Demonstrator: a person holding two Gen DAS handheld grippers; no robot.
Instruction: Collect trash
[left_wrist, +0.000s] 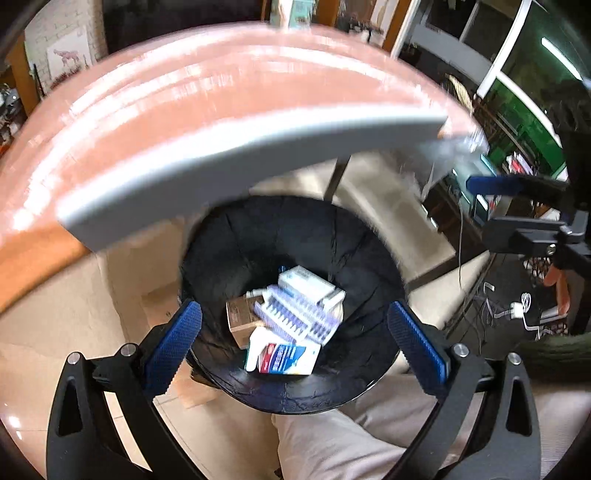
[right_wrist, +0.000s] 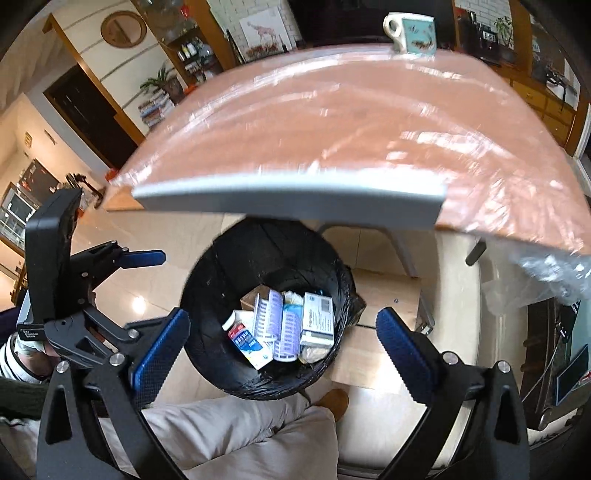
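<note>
Blue-padded fingers of the left gripper stand wide apart with nothing between them, angled steeply down over one black-lined bin. The right gripper points down at the same bin, its two fingers spread as wide and empty too. Both pairs frame the bin's mouth from above without touching it.

Inside the bin lies the trash: two white ribbed trays with purple tops, one red-and-blue printed box, one white box with a label, one brown carton and some crumpled paper.

Just beyond the bin is the pink, film-covered surface, carrying one mug. The person's pale trousers show below the bin.
</note>
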